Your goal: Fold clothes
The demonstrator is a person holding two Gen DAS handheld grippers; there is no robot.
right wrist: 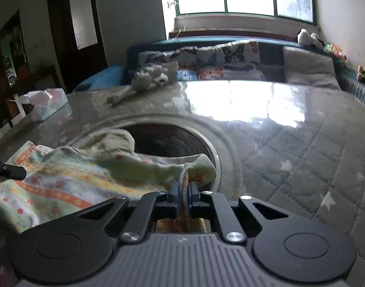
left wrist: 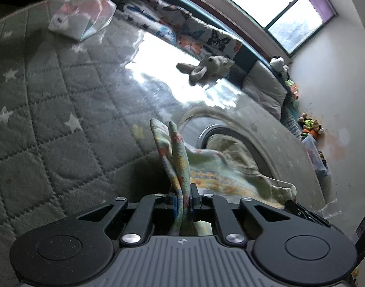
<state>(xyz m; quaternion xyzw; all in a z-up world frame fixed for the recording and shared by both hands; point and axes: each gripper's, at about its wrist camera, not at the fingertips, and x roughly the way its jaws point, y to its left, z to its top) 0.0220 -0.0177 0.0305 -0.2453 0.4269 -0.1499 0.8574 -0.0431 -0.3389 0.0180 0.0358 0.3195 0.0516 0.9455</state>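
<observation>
A small pale green garment (left wrist: 213, 169) with yellow and orange flower stripes hangs between my two grippers over a table covered in a quilted star-print cloth under clear plastic (left wrist: 50, 119). My left gripper (left wrist: 182, 199) is shut on one edge of the garment, with a fold sticking up past the fingertips. My right gripper (right wrist: 183, 192) is shut on another edge; the garment (right wrist: 62, 181) spreads to its left. The tip of the left gripper (right wrist: 7, 169) shows at the left edge of the right wrist view.
A round dark inset ring (right wrist: 168, 141) sits in the table's middle, partly under the garment. A tissue pack (right wrist: 48, 102) lies at the far left and a plush toy (right wrist: 146, 81) at the far edge. A sofa with butterfly cushions (right wrist: 220, 62) stands under the window.
</observation>
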